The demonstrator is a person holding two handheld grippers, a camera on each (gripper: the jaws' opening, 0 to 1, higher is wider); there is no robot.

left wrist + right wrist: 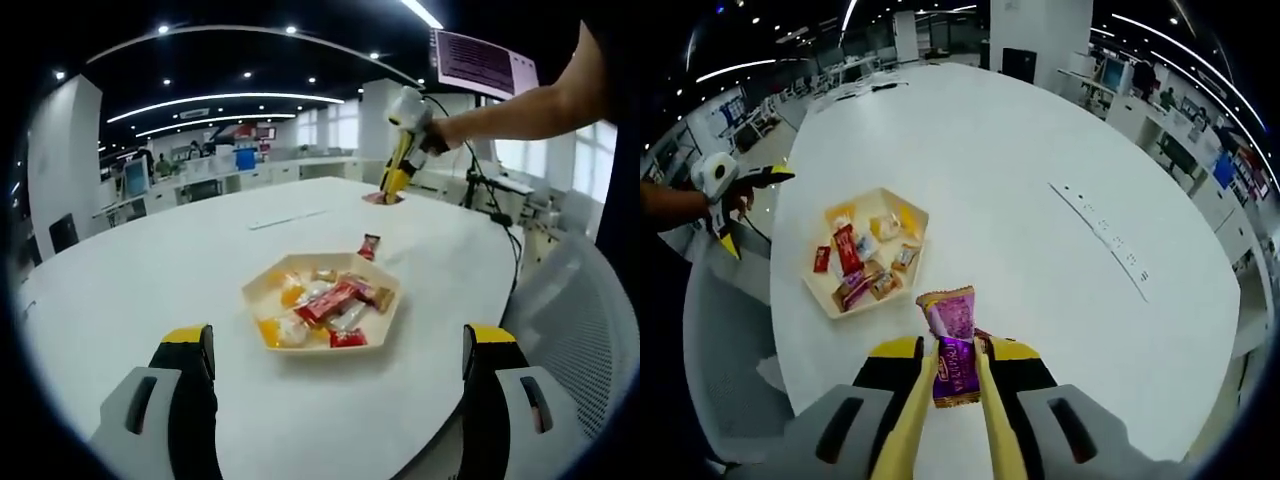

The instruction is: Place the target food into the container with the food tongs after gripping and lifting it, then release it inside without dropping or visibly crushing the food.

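Right gripper (956,372) clamps yellow tongs (945,425) – tongs clenched on purple snack packet (954,345), near side of hexagonal tray (915,216); left gripper (338,355) wide apart.

Purple foil snack packet (954,358) carries yellow lettering, too blurred to read; wall-mounted screen with pink-purple display (485,64) shows lines of text, illegible; wrappers in the beige hexagonal tray (385,338) bear print too small to make out.
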